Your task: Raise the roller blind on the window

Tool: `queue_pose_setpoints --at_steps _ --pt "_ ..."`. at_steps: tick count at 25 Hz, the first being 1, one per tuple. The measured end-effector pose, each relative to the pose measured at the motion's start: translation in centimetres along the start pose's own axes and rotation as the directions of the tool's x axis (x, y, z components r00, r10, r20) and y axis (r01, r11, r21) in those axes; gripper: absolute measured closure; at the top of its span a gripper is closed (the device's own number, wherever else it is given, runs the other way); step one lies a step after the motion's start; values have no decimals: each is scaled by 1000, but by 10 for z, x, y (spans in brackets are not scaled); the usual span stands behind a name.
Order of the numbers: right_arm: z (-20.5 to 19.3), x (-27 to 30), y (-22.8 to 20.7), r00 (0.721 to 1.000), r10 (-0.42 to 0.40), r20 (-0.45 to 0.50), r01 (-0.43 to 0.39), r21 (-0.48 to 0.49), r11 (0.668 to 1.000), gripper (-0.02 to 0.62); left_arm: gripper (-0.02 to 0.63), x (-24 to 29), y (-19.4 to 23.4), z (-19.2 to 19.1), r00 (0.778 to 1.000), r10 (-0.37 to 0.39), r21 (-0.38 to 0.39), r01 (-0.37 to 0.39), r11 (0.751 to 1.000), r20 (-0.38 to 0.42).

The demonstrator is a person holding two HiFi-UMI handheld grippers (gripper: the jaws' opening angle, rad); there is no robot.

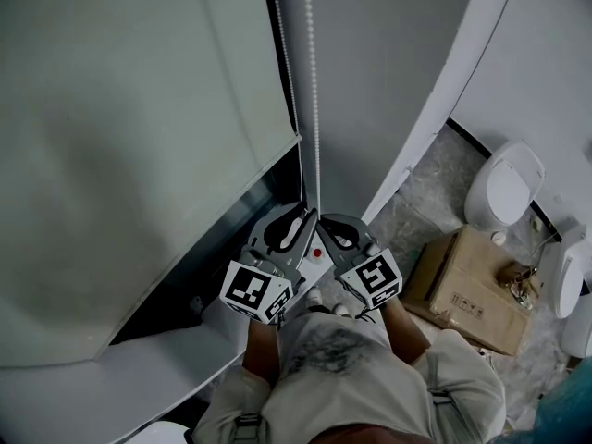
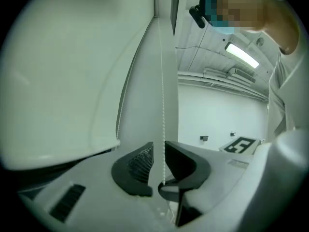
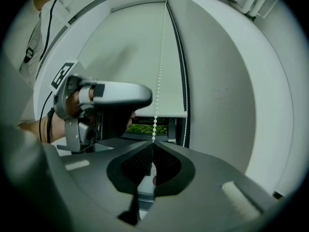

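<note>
The pale roller blind (image 1: pixel 139 109) covers most of the window, with its bottom bar low above the sill. A white bead chain (image 1: pixel 314 109) hangs at its right edge. Both grippers meet at the chain just below the bar. My right gripper (image 1: pixel 331 228) is shut on the chain (image 3: pixel 159 71), its jaws pinched together at the tips (image 3: pixel 152 145). Beside it on the left, my left gripper (image 1: pixel 301 225) stands open by a narrow gap (image 2: pixel 159 153). The chain (image 2: pixel 161 105) runs down through that gap, close to the right jaw. A second strand (image 3: pixel 185 105) hangs by the frame.
Green shows through the slit under the blind (image 3: pixel 147 128). A white sill (image 1: pixel 139 377) lies below the window, and a grey wall (image 1: pixel 388 81) stands to the right. On the floor at right are a toilet (image 1: pixel 504 188) and a cardboard box (image 1: pixel 467 289).
</note>
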State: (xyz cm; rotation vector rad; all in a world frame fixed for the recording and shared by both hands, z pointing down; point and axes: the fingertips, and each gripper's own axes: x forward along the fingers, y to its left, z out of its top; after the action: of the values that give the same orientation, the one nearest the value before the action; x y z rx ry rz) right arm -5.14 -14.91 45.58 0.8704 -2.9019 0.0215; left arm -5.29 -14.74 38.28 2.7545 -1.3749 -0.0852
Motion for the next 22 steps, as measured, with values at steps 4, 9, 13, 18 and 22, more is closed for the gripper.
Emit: queue_pose_setpoints --at_steps 4,9,13,18,22 --pt "0 1 1 1000 2 0 -2 1 1000 584 521 15 -5 34 999 -38 27 37 999 35" --pt "1 3 4 1000 1 2 -1 3 1000 584 523 26 -10 60 997 -52 72 48 996 59" --pt "1 3 6 1000 1 7 -1 7 1000 584 537 27 -9 75 995 -44 102 35 994 89" --pt "2 4 9 1000 1 7 -2 9 1000 584 575 26 -8 89 993 -45 122 32 992 105" --pt "4 5 10 1000 2 7 -2 8 1000 584 581 25 -8 90 994 -42 141 29 990 96"
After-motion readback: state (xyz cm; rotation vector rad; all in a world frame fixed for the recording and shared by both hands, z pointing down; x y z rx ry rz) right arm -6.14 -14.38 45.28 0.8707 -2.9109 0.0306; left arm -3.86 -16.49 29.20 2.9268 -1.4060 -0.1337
